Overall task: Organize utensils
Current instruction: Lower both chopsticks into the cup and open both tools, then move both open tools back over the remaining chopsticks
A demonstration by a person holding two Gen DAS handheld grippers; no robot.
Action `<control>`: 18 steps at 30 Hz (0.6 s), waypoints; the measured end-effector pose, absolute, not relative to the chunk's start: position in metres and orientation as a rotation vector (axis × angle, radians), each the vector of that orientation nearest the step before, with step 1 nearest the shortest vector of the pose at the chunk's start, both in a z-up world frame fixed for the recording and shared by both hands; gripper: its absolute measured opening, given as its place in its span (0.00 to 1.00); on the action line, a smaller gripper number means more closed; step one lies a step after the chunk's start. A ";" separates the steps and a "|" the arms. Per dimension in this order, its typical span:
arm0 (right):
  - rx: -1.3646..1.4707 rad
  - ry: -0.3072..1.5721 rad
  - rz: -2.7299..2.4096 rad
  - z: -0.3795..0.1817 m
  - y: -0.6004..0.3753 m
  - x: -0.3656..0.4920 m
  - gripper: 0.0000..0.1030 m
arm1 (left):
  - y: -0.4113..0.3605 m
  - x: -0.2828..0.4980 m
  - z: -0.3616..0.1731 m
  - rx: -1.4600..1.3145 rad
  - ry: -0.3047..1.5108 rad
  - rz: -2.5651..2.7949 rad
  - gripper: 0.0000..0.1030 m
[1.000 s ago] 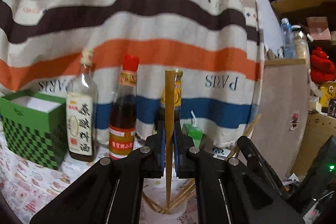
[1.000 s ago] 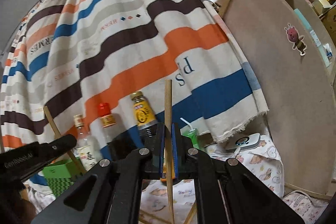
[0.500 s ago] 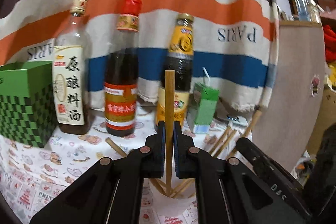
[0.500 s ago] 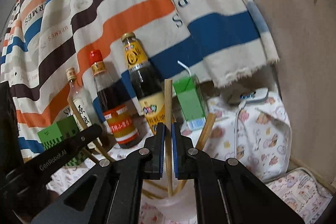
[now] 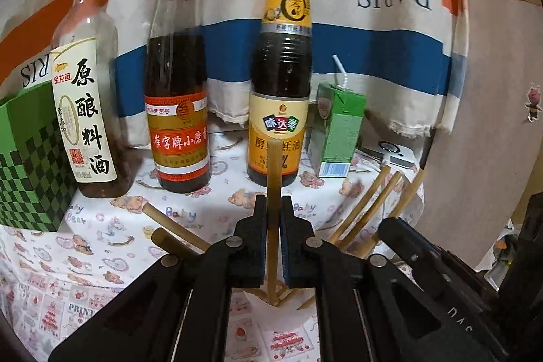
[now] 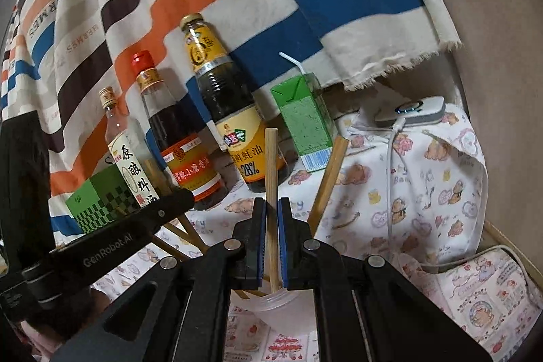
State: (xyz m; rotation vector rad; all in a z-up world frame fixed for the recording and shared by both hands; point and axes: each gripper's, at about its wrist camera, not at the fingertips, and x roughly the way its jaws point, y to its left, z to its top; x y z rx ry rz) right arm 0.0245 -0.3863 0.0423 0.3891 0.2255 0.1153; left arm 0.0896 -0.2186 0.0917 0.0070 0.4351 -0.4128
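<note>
My left gripper (image 5: 274, 209) is shut on an upright wooden chopstick (image 5: 274, 172); its lower end reaches into a clear plastic cup (image 5: 271, 304) just below the jaws. My right gripper (image 6: 271, 209) is shut on another upright chopstick (image 6: 271, 165), whose tip is inside the same cup (image 6: 271, 301). Several more chopsticks (image 5: 373, 202) lean out of the cup to both sides; one (image 6: 327, 182) shows right of my right gripper. The left gripper's body (image 6: 101, 246) shows at the left of the right wrist view.
Three sauce bottles (image 5: 280, 67) stand in a row behind the cup, with a green juice carton (image 5: 336, 128) to their right and a green checkered box (image 5: 27, 158) to the left. A striped cloth hangs behind. A white device with cable (image 6: 412, 109) lies at right near a board wall.
Both grippers have come down and forward with their chopsticks: the bottles look larger and nearer, and the chopstick tips now sit lower in the cup.
</note>
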 end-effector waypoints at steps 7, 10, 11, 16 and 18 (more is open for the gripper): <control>0.438 0.266 0.089 0.038 -0.402 0.030 0.08 | -0.217 0.082 0.102 0.047 0.421 -0.436 0.46; 0.419 0.290 0.103 0.039 -0.399 0.033 0.28 | -0.206 0.066 0.116 0.070 0.360 -0.425 0.54; 0.409 0.306 0.115 0.039 -0.397 0.034 0.39 | -0.199 0.059 0.121 0.062 0.339 -0.426 0.60; 0.395 0.362 0.140 0.042 -0.387 0.033 0.51 | -0.156 0.022 0.131 0.010 0.249 -0.355 0.84; 0.391 0.417 0.153 0.042 -0.383 0.035 0.56 | -0.139 0.011 0.129 0.002 0.226 -0.328 0.89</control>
